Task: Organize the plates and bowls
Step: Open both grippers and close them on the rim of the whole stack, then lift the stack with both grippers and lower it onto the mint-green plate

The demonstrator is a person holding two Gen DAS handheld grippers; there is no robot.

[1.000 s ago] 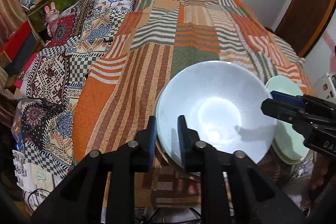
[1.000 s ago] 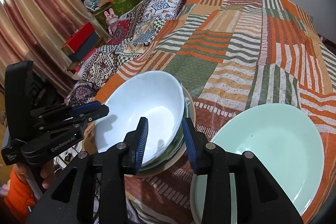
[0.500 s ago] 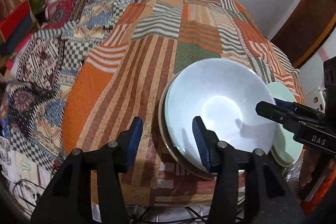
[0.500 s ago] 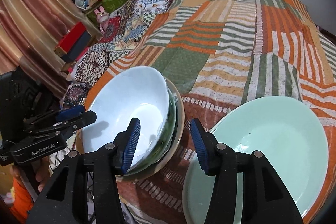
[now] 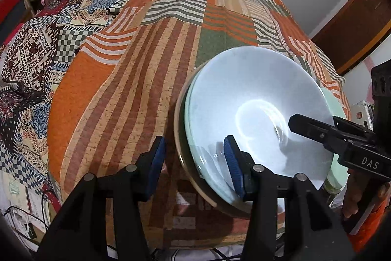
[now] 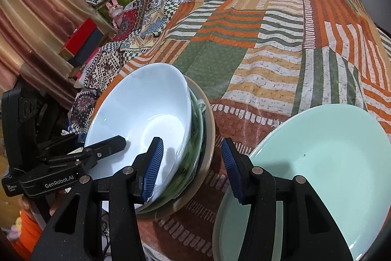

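A pale blue-white bowl (image 5: 256, 102) (image 6: 141, 114) sits on top of a stack, nested in a dark green bowl (image 6: 199, 124) on a tan-rimmed plate (image 5: 178, 114) (image 6: 210, 124), near the front edge of the patchwork quilt (image 5: 122, 89). My left gripper (image 5: 194, 163) is open and straddles the stack's left rim, one pad over the bowl's inside and the other clear of the plate. My right gripper (image 6: 193, 165) is open astride the right rim in the same way, pads not touching. A pale green plate (image 6: 330, 175) lies just to the right of the stack.
Folded patterned blankets (image 5: 48, 40) cover the quilt's left side. Beyond them stand red boxes (image 6: 83, 40), a pink rabbit toy (image 6: 114, 9) and a curtain (image 6: 36, 4). A hand in an orange sleeve (image 5: 354, 199) holds the right gripper. Cables hang below the bed's front edge.
Both grippers held the white bowl's rim between narrow jaws a second ago. Both have opened wide and sunk a little, and the bowl now rests on the stack.
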